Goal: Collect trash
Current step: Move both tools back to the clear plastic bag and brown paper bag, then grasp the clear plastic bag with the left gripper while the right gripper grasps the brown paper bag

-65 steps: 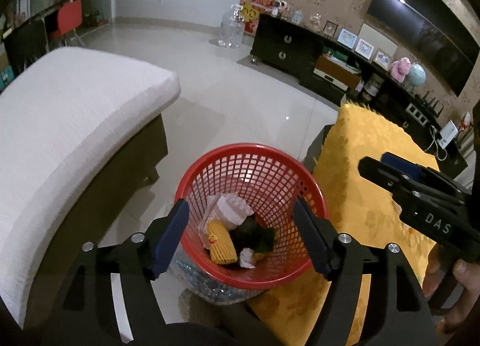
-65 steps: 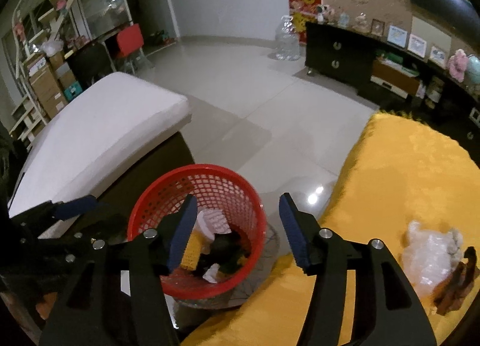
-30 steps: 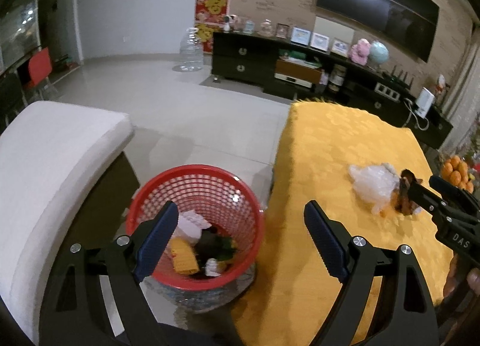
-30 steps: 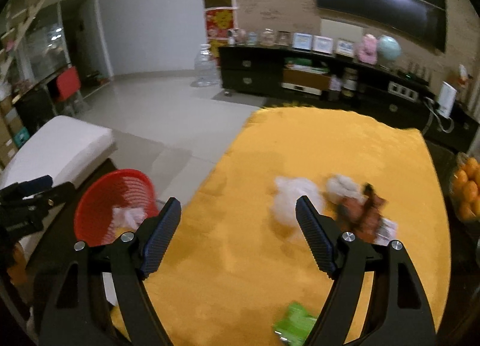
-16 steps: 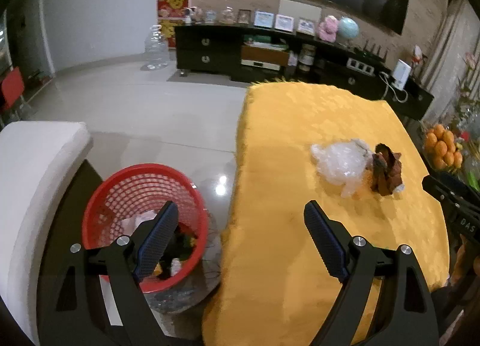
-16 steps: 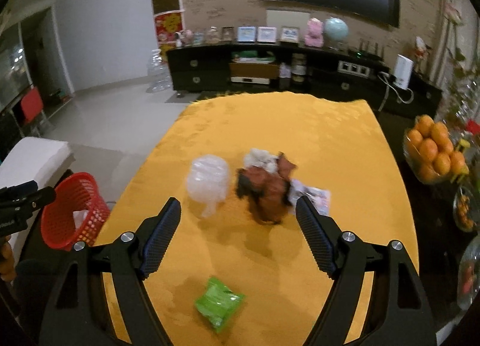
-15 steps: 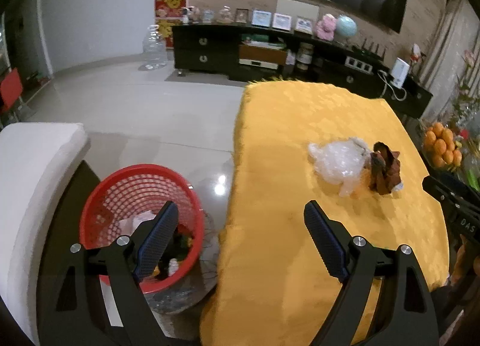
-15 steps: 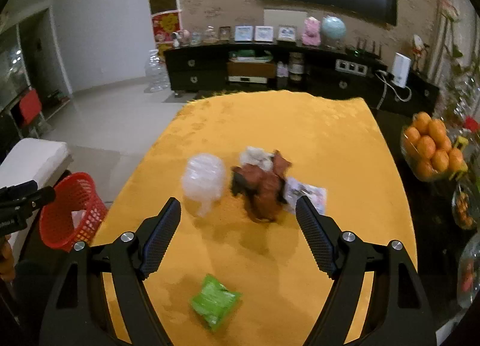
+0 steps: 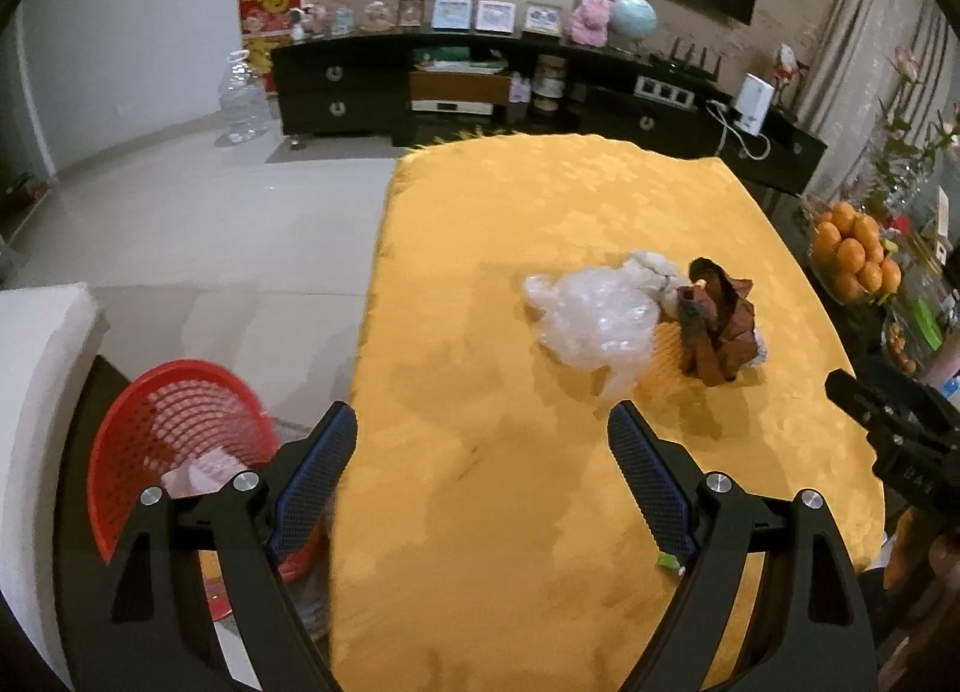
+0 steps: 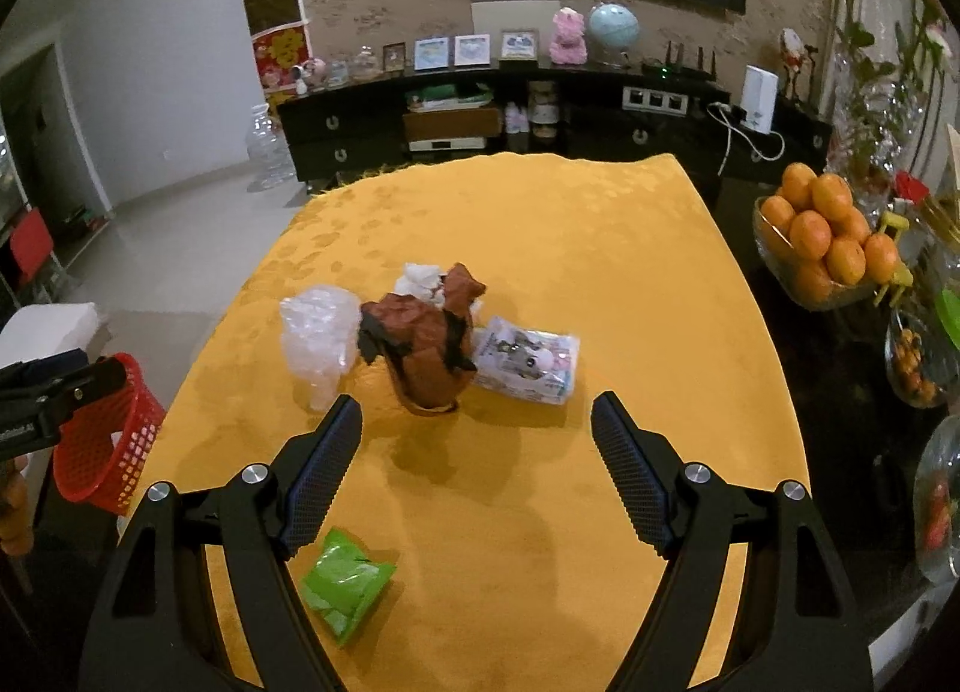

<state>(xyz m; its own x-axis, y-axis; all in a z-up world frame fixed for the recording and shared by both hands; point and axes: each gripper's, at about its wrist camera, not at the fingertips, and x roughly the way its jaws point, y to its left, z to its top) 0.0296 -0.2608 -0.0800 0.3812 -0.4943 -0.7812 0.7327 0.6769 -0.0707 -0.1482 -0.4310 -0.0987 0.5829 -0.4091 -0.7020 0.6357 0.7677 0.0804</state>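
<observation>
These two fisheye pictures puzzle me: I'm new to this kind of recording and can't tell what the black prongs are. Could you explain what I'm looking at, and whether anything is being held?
No robot here: a person carries a hand-held two-finger gripper in each hand, with a wide-angle camera on each looking forward along its fingers. The black prongs with blue pads are those fingers.

One picture is from the left gripper, the other from the right gripper. Both are open and hold nothing.

Below them is a table under a yellow tablecloth. On it lie a crumpled clear plastic bag, a crumpled brown paper wrapper with a white tissue behind it, a printed plastic packet and, nearest, a green wrapper. A red mesh basket stands on the floor beside the table, with some trash already in it.
</observation>
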